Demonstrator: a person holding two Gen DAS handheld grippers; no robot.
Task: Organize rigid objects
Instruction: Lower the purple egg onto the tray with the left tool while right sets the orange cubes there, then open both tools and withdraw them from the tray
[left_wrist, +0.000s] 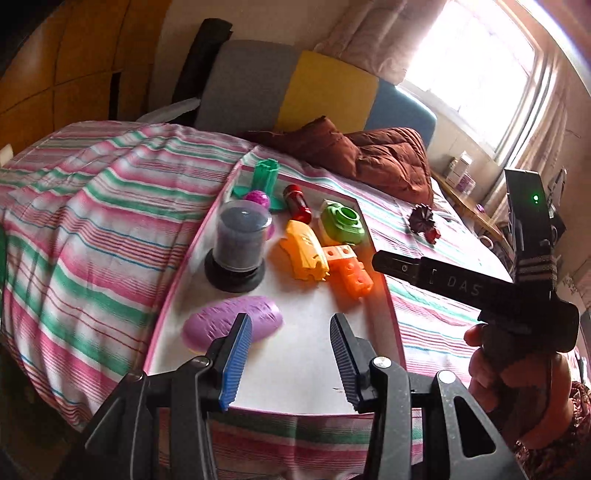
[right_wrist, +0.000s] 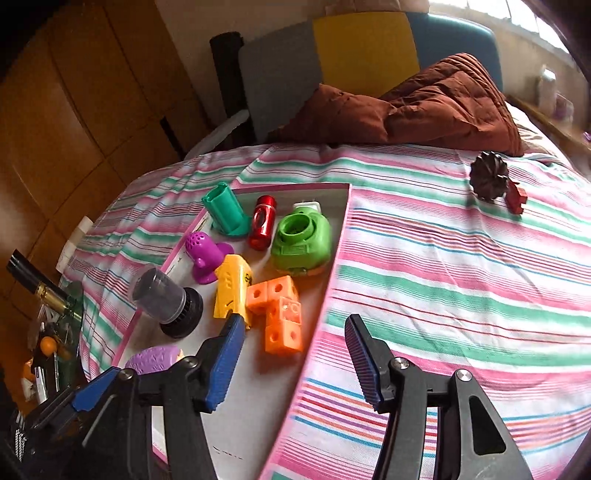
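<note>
Orange block piece (right_wrist: 279, 314) sits on the white tray (right_wrist: 255, 398), near its right edge, touching the yellow piece (right_wrist: 232, 291) to its left. Behind it: green housing (right_wrist: 301, 240), red cylinder (right_wrist: 263, 221), teal post (right_wrist: 226, 210). Right tool (right_wrist: 293, 365) hovers just over the orange piece, jaws apart, nothing between them. Left tool (left_wrist: 290, 356), jaws apart and empty, hangs near the lilac oval (left_wrist: 232, 325). Off the tray, on the striped bed, a dark fluted piece (right_wrist: 489, 177).
</note>
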